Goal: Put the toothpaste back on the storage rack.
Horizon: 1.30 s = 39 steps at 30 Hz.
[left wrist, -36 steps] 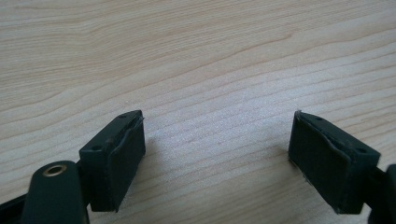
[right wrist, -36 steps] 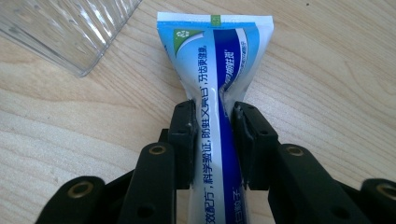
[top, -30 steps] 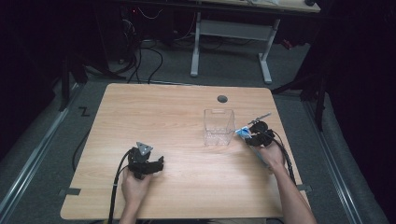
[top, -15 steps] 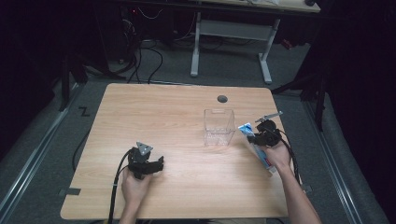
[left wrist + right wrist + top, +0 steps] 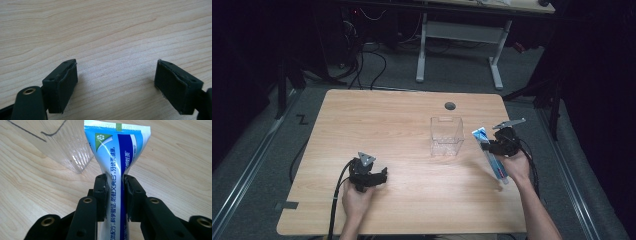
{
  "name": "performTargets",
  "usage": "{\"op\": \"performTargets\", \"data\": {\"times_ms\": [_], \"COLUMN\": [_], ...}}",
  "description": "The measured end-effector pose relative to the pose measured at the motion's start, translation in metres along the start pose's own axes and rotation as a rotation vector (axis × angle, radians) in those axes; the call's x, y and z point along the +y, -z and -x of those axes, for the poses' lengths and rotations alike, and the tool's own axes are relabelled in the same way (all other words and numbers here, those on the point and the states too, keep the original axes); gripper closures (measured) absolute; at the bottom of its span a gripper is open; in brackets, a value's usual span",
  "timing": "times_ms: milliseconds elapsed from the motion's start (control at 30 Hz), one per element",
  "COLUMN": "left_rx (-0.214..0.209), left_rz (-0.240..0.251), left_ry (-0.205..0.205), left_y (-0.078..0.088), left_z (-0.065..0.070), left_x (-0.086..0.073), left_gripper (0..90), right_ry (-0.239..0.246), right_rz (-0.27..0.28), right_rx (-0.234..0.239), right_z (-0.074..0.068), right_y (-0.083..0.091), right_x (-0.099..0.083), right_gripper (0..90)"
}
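At the right of the high view, the right gripper (image 5: pixel 497 145) is clamping its 2 jaws on a blue-and-white toothpaste tube (image 5: pixel 492 155), lying slantwise just right of a clear plastic box (image 5: pixel 446 136) standing near the middle of the tabletop (image 5: pixel 402 125). At the lower left, the left gripper (image 5: pixel 367 175) is resting low over bare wood, its 2 jaws standing wide apart and holding nothing.

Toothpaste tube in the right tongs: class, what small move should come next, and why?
Probably lift the toothpaste tube up over the clear box and lower it in. The right tongs are shut on the tube, the open-topped box stands just beside it, and the left tongs rest open on the table.
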<state>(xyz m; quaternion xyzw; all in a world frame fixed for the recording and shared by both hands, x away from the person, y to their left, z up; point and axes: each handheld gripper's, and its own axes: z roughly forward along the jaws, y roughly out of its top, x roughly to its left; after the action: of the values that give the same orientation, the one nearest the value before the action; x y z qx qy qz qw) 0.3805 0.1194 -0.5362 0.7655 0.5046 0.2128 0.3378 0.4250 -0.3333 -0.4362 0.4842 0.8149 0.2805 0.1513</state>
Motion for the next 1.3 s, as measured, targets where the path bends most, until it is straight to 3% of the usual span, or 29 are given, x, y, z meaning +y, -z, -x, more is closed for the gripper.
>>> {"op": "performTargets", "data": {"times_ms": [500,1300], "left_rx": [0.0,0.0], "left_rz": [-0.001,-0.001], "left_ry": [-0.001,-0.001], "left_y": [0.0,0.0], "left_z": [0.0,0.0], "left_x": [0.0,0.0], "left_gripper": [19.0,19.0], "right_ry": [0.022,0.04], "right_rz": [0.091,0.212], "right_rx": [0.038,0.123], "right_z": [-0.008,-0.022], "right_y": [0.02,0.034], "right_x": [0.002,0.01], "right_gripper": [73.7,74.1]}}
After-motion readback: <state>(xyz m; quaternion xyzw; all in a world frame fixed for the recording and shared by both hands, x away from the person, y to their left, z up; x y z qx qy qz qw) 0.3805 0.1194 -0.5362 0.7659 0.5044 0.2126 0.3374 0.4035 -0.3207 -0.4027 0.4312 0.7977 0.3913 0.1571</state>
